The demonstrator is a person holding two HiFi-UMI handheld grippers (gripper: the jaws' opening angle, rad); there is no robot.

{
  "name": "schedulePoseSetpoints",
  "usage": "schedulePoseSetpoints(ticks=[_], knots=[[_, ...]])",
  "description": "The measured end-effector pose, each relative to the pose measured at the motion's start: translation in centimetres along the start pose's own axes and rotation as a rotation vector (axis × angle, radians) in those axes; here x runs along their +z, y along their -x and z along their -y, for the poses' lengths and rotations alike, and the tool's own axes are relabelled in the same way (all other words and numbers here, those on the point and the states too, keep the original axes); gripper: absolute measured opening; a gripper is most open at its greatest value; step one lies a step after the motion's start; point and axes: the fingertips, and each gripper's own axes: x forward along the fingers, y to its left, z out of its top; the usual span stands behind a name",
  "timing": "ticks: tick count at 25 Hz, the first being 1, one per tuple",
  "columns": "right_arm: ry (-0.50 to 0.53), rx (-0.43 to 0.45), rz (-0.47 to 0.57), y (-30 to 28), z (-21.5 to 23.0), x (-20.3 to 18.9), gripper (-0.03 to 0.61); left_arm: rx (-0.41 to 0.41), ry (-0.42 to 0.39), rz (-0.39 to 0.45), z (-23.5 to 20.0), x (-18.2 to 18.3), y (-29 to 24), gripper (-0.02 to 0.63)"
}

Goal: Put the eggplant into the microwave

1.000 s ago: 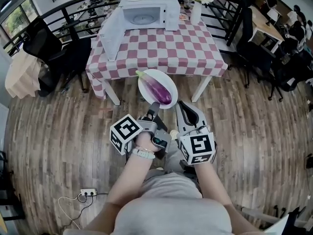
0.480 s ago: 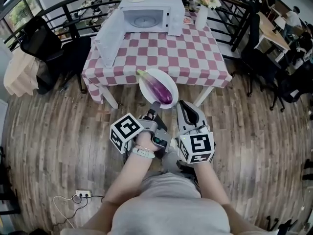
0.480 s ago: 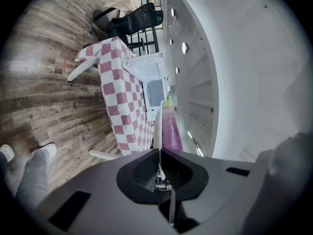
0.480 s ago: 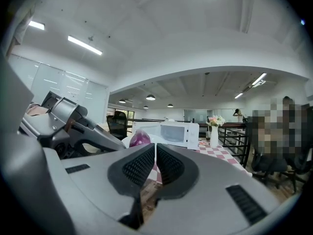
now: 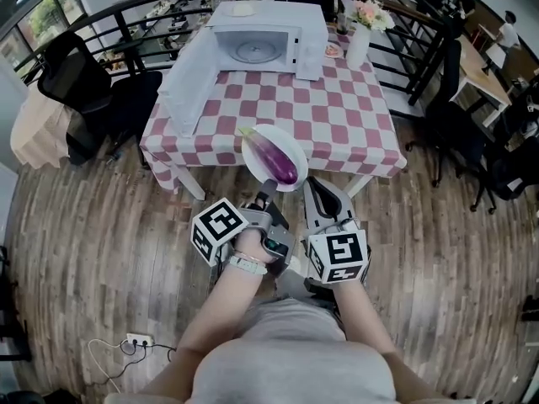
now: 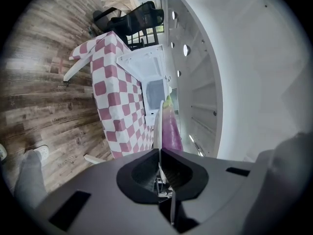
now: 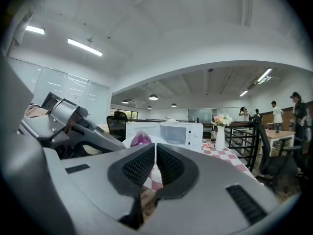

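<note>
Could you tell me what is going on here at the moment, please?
A person holds an eggplant on a white plate, with the left tongs clamped on the plate's near rim. The right tongs are shut beside it and hold nothing. Ahead stands a table with a checkered cloth, and on it the microwave with its door swung open. The eggplant is not yet inside: the plate is up in the air by the table's near edge.
</note>
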Motion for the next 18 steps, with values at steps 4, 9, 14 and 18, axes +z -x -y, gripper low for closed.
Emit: schedulePoseSetpoints(ticks=[4,9,14,18], knots=[[-0.002,0.016,0.002,-2.4,1.6,0.3,0.034,0.009,0.001,0.014,0.3,1.0,-2.3,0.014],[-0.005,0.032,-0.002,-4.9,3.8,0.5,0.034,0.008,0.004,0.030,1.1,2.2,-5.5,0.014],[-0.004,0.048,-0.006,-7.5,5.8,0.2,0.034,0.013,0.010,0.051,1.4,3.3,-8.3,0.014],[0.003,0.070,-0.004,-9.6,7.4,0.4,0.034,0.013,0.015,0.076,1.7,4.5,-10.7,0.014]])
